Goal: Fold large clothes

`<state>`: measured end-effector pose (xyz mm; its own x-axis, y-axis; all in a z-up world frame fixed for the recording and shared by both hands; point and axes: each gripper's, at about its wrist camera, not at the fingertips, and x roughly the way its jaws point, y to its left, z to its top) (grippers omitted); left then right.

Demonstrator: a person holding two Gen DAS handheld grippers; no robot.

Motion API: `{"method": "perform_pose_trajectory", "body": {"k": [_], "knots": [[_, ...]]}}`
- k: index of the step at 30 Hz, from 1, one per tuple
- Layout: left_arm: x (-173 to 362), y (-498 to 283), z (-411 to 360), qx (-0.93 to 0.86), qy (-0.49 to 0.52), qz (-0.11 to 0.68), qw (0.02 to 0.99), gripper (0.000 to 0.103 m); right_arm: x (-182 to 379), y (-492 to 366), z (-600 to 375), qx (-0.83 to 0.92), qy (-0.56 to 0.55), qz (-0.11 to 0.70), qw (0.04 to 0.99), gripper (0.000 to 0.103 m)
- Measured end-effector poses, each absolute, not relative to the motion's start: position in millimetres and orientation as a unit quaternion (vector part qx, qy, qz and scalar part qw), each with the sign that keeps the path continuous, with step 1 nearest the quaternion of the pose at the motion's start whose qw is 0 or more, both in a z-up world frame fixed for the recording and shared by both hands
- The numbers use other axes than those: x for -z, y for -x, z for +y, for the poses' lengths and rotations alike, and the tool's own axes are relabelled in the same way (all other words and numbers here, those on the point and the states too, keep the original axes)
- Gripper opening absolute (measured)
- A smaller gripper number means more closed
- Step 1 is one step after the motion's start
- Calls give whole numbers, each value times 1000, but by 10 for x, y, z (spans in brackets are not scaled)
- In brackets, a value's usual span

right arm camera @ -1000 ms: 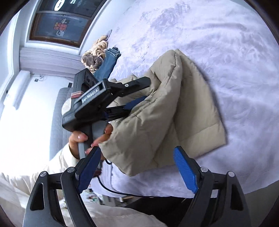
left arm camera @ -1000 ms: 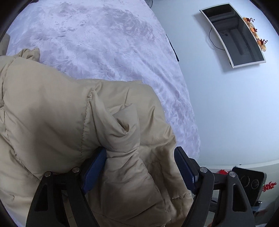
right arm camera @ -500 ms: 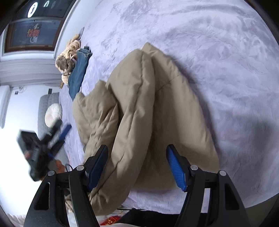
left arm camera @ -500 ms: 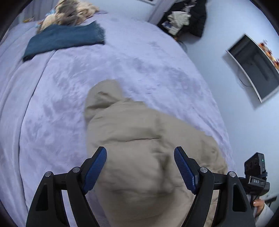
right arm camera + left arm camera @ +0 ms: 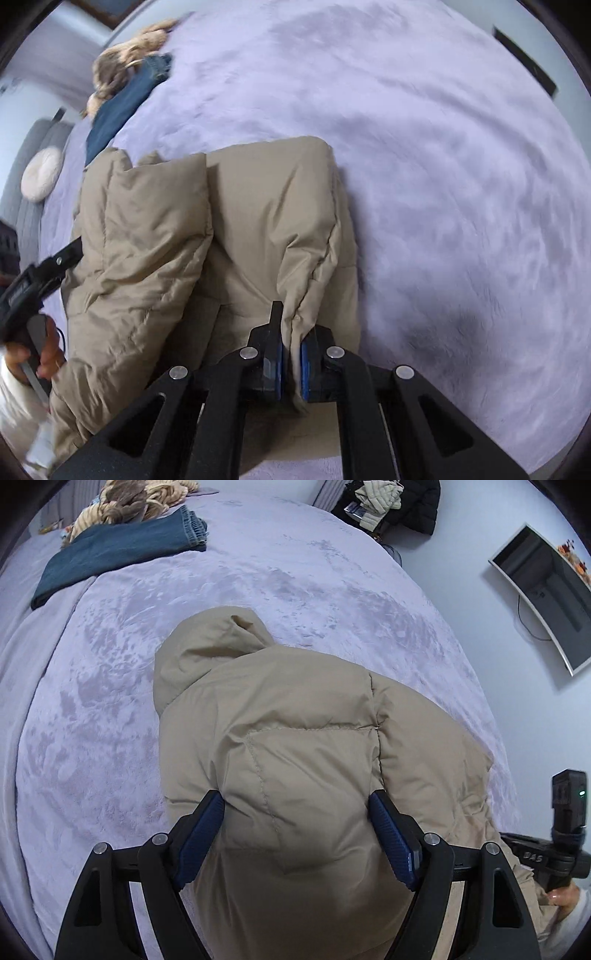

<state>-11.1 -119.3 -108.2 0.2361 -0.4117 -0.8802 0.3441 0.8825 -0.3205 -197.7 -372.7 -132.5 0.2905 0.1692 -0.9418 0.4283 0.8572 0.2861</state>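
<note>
- A second ago our left gripper [image 5: 295, 830] held a bunch of the tan puffer jacket [image 5: 295, 738]; now its fingers stand wide apart, pressing padding but clamping nothing.
- Our right gripper [image 5: 291, 363], open before, has pinched the jacket's edge between nearly closed fingers.
- The jacket lies bunched on the bed [image 5: 295, 572], so we judge a new fold is starting.

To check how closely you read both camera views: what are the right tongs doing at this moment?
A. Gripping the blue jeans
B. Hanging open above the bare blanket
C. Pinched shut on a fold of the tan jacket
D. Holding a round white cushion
C: in the right wrist view the right tongs have their blue pads closed on a ridge of the tan jacket.
</note>
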Motion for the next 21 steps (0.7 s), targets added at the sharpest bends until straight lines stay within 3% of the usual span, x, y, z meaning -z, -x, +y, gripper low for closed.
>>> {"method": "perform_pose_trajectory", "body": {"k": [3, 4, 7, 8, 13, 15, 16, 21], "knots": [[1062, 78, -1249, 237, 14, 567, 788, 80, 1014, 2081, -3739, 74, -262, 566, 778, 14], [1037, 61, -1240, 237, 15, 565, 790, 80, 878, 2113, -3697, 56, -268, 557, 784, 23], [944, 26, -1211, 237, 22, 552, 799, 80, 469, 2185, -3532, -9, -273, 533, 801, 62], [925, 17, -1218, 238, 23, 550, 800, 80, 367, 2201, -3458, -35, -275, 529, 802, 63], [1017, 3, -1397, 219, 1, 556, 802, 80, 295, 2156, -2922, -108, -238, 580, 771, 63], [1048, 1, -1487, 207, -4, 557, 805, 80, 478, 2268, -2752, -83, -182, 623, 756, 42], [1056, 1, -1545, 205, -6, 558, 804, 80, 605, 2311, -2686, -72, -150, 639, 751, 21], [1065, 42, -1879, 210, -34, 550, 808, 80, 1164, 2700, -2776, -5, -92, 660, 746, 11]]}}
